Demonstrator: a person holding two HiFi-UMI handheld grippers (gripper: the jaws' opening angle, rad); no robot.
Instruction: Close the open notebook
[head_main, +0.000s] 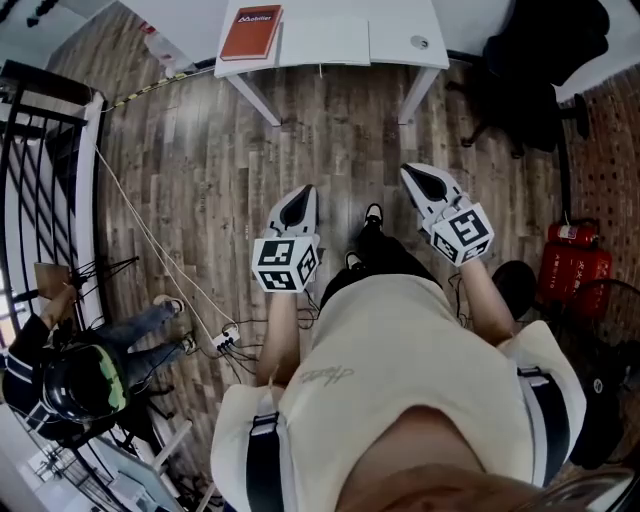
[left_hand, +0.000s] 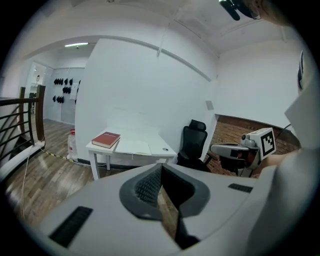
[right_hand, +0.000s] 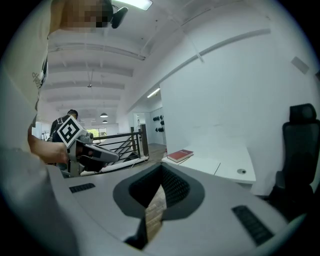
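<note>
While the person stands well back from the white table (head_main: 400, 56), both tools are carried out ahead of the body, tipped slightly down toward the floorboards and aimed roughly at the desk. That suits an approach rather than any work on the task yet. The left gripper (head_main: 299, 196) has its jaws pressed together with nothing between them; only the wooden floor shows through the slit below the pads. The right gripper (head_main: 417, 178) looks the same in its own view, jaws together and empty. With nothing to carry across the room, there is no reason to hold either one apart. The open notebook (head_main: 323, 41) lies flat on the tabletop with its pale pages up, just beside a closed red book (head_main: 250, 32) on one side. A small round object (head_main: 420, 42) sits further along on the other side. A black office chair (head_main: 545, 70) stands off the table's end, clear of the straight line in. Nothing has touched the notebook, so closing it is, by my reading, entirely ahead, and the table has to be reached first.
</note>
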